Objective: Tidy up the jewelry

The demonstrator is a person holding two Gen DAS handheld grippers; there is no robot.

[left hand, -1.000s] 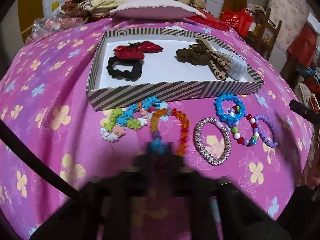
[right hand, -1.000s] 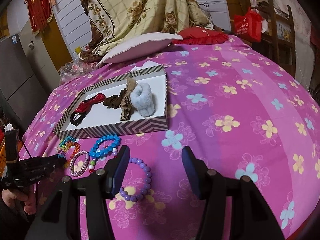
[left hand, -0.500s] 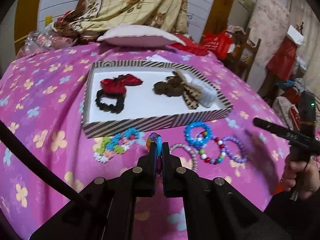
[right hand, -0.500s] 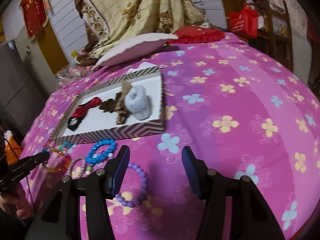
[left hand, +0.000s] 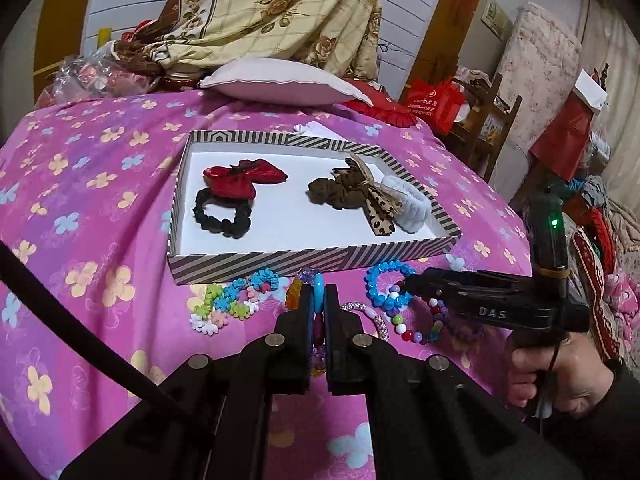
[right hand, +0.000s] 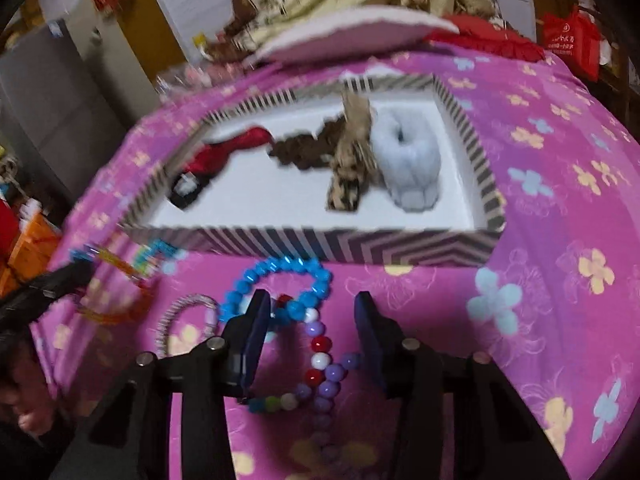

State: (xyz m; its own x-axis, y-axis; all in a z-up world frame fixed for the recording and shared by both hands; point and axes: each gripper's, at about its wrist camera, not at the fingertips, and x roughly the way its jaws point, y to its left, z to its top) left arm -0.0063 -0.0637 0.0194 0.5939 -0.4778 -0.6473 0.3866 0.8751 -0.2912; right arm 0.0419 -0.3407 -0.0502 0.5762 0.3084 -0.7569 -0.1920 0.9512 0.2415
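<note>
Jewelry is only partly sorted, by my reading: the striped box (left hand: 304, 258) on the bed (left hand: 100, 208) holds just hair pieces, a red bow (left hand: 244, 178), a black scrunchie (left hand: 222, 216), a brown scrunchie (left hand: 340, 194) and a fluffy white one (left hand: 410, 204); every bracelet is outside it, on the cover just in front; the blue bead bracelet (right hand: 280, 280), the mixed bead bracelet (right hand: 318, 356), the sparkly bangle (right hand: 182, 320) and the flower bracelet (left hand: 232, 300) are left to move; the left hand-held gripper (left hand: 318, 300) is clamped narrow on an orange and blue bracelet (left hand: 318, 292), mostly hidden between its fingers; the right hand-held gripper (right hand: 308, 316) stands wide over the beads, gripping nothing; the right view is blurred, so contact is unclear.
</note>
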